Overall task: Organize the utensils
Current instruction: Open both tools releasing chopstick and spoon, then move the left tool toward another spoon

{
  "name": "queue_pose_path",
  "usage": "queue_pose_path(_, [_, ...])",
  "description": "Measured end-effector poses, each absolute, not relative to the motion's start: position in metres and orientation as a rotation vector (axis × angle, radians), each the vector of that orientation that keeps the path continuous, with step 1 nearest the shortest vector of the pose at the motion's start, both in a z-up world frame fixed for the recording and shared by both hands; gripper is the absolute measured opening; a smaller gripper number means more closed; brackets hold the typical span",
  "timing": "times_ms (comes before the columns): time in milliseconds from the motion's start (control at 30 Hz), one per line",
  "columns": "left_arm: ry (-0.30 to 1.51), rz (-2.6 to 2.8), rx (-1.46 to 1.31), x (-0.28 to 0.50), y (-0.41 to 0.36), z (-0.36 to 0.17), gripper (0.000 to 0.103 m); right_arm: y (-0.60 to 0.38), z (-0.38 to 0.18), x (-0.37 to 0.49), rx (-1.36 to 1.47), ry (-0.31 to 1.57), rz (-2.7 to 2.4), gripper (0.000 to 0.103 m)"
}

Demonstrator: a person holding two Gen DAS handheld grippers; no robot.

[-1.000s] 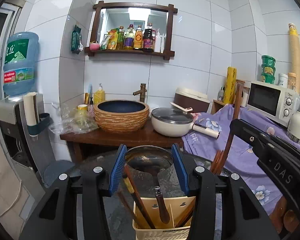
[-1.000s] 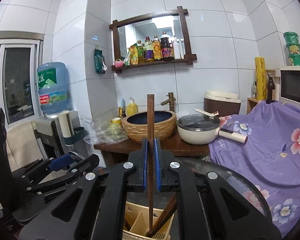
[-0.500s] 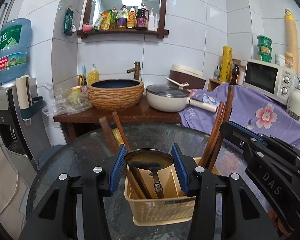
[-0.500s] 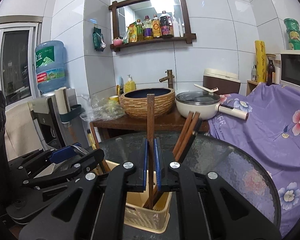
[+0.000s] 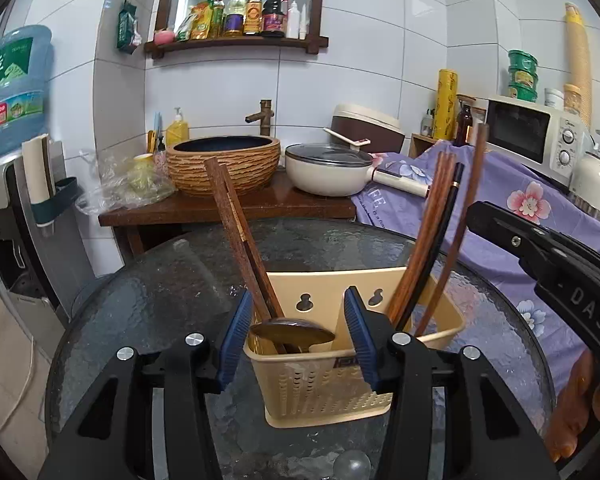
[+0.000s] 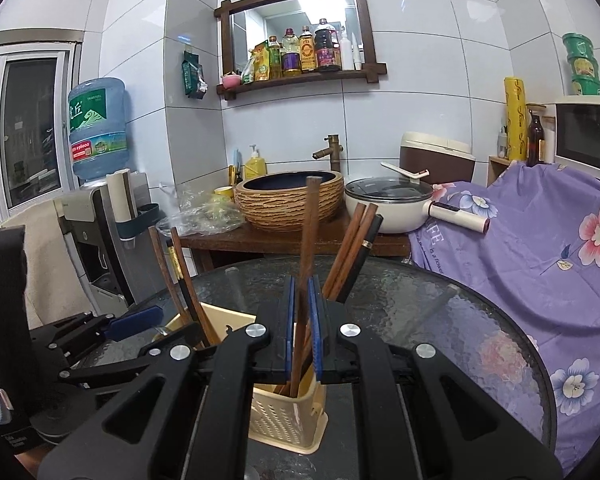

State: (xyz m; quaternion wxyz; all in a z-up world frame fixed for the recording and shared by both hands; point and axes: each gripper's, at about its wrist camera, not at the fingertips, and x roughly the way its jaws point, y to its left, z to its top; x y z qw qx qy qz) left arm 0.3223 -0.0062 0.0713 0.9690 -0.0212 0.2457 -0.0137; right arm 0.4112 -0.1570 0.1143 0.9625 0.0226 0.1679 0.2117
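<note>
Round dark glass surface (image 5: 160,304) carries a cream plastic utensil basket (image 5: 324,388). Right gripper (image 6: 300,320) clenches one brown wooden chopstick (image 6: 309,232) above it; left gripper (image 5: 296,336) gapes empty. Released tilted, the chopstick could miss its compartment.

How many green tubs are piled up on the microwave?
3, in one stack: the top green tub, the middle green tub right under it, and the bottom green tub sitting on the microwave. None seem hidden.

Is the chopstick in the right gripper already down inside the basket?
Partly in: the chopstick, pinched by the right gripper, has its lower end below the basket rim; whether it touches bottom is hidden.
</note>
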Motion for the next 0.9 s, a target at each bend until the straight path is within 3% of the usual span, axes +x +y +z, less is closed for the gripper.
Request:
queue_pose_path(33, [0.492, -0.034, -0.036, 0.318, -0.007, 0.072, 0.058, -0.159, 0.113, 0.41, 0.044, 0.351, 0.436, 0.014])
queue_pose_path(100, [0.478, -0.041, -0.028, 0.31, -0.009, 0.074, 0.066, -0.163, 0.109, 0.406, 0.053, 0.361, 0.446, 0.041])
queue_pose_path(167, [0.464, -0.045, -0.014, 0.299, -0.01, 0.074, 0.07, -0.169, 0.107, 0.399, 0.071, 0.346, 0.444, 0.049])
queue_pose_path(433, [0.495, -0.119, 0.041, 0.252, -0.013, 0.056, 0.087, -0.183, 0.079, 0.379, 0.087, 0.465, 0.476, 0.056])
queue_pose_path(900, [0.764, -0.329, 0.082, 0.198, -0.02, -0.028, 0.088, -0.194, -0.006, 0.341, 0.052, 0.709, 0.499, 0.058])
